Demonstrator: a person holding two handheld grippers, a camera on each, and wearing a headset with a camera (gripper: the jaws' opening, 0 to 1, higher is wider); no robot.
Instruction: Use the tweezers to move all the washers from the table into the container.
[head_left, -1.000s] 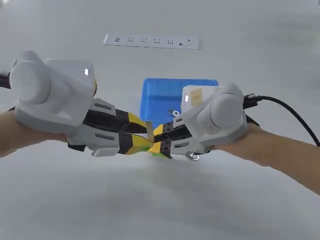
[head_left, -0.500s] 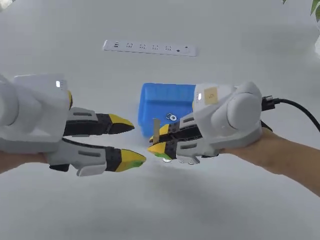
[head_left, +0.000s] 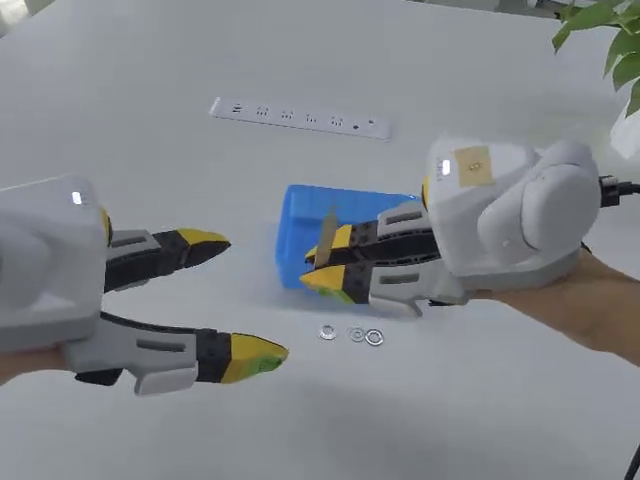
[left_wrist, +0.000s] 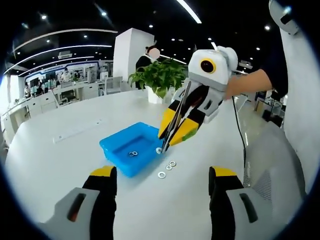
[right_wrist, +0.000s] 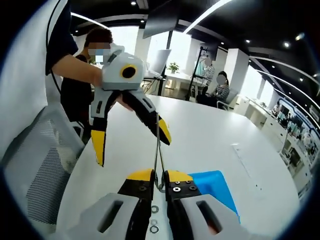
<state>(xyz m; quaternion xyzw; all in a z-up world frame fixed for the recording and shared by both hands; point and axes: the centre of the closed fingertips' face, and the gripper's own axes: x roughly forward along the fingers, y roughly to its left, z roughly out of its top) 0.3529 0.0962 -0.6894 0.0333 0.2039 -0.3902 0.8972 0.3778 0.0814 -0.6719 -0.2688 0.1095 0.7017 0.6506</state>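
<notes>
left gripper: at the left of the head view, its black, yellow-tipped fingers spread wide apart with nothing between them, held above the white tabletop and well clear of the other gripper
right gripper: comes in from the right of the head view, its fingers pressed together on the tweezers; the fingertips sit over the near edge of the container
thin silver metal tweezers: clamped between the right gripper's fingers, the two slim blades running out past the fingertips; in the left gripper view their points hang over the container's near corner, and I cannot tell whether anything is pinched in them
shallow blue plastic rectangular container: open-topped, flat on the tabletop, partly behind the right gripper in the head view; at least one small ring lies on its floor
small silver metal ring washers: three lie in a short row on the tabletop, close to one another, just beside the container's near side and under the right gripper's fingers
long white power strip: flat on the tabletop beyond the container, well apart from it
green leafy plant: at the far right corner of the head view
</notes>
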